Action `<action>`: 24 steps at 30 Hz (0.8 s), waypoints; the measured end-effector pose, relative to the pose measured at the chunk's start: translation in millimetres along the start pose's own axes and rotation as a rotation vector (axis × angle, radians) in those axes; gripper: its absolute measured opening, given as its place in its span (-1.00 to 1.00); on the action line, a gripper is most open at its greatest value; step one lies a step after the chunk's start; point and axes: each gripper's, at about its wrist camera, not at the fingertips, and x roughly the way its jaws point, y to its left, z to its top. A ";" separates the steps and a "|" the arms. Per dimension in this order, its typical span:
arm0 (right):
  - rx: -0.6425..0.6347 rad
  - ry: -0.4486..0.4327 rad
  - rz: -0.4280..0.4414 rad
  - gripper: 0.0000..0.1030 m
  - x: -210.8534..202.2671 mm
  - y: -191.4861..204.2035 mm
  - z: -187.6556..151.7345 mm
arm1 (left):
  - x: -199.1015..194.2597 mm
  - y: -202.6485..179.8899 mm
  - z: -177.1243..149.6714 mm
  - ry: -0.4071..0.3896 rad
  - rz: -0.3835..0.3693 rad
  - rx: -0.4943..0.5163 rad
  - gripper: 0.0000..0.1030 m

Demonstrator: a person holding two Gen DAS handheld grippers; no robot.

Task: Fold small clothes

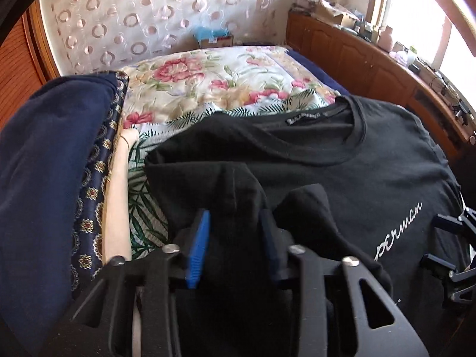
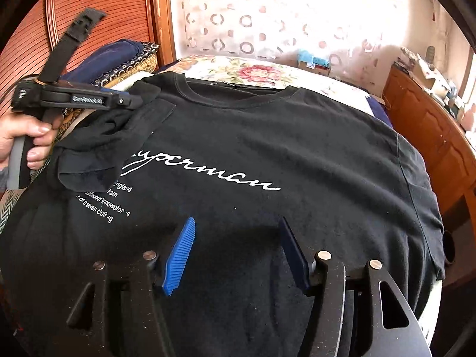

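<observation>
A black T-shirt [image 2: 267, 148] with white script lettering lies spread front-up on the bed; it also shows in the left wrist view [image 1: 372, 160]. My left gripper [image 1: 235, 217] is shut on the shirt's left sleeve [image 1: 238, 184], which is lifted and drawn inward over the chest. In the right wrist view the left gripper [image 2: 134, 101] shows at the upper left, hand-held, with the bunched sleeve [image 2: 110, 136] hanging from it. My right gripper [image 2: 236, 223] is open and empty, hovering over the lower middle of the shirt. It shows partly at the right edge of the left wrist view [image 1: 452, 238].
A floral quilt [image 1: 208, 83] covers the bed behind the shirt. Folded navy bedding and patterned pillows [image 1: 53, 154] are stacked at the left. A wooden cabinet [image 1: 372, 59] with clutter runs along the right side under a window. A curtain hangs behind the bed.
</observation>
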 end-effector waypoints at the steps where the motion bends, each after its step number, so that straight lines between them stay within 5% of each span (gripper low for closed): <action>1: -0.004 0.000 -0.004 0.18 1.7 1.0 -0.1 | -2.7 -1.2 -1.2 0.004 -0.010 0.010 -0.76; 5: 0.000 -0.002 0.000 0.19 0.8 -1.8 -1.3 | -32.8 -3.4 -0.5 -0.051 0.015 0.052 -0.88; 11: -0.003 -0.003 -0.003 0.19 -7.0 -9.3 -4.8 | -123.7 42.3 9.2 -0.273 0.116 -0.010 -0.88; 13: -0.005 -0.003 -0.005 0.19 -7.0 -9.5 -5.0 | -124.1 61.0 11.5 -0.242 0.222 -0.010 -0.88; 16: -0.005 -0.002 -0.007 0.20 -8.1 -10.4 -4.8 | -121.9 81.7 8.9 -0.201 0.243 -0.042 -0.84; 20: -0.006 -0.001 -0.009 0.21 -9.2 -12.0 -5.0 | -135.2 81.9 1.9 -0.244 0.188 -0.031 -0.18; 24: -0.006 0.000 -0.012 0.22 -9.2 -13.3 -5.3 | -148.4 59.1 -3.7 -0.285 0.117 0.012 0.28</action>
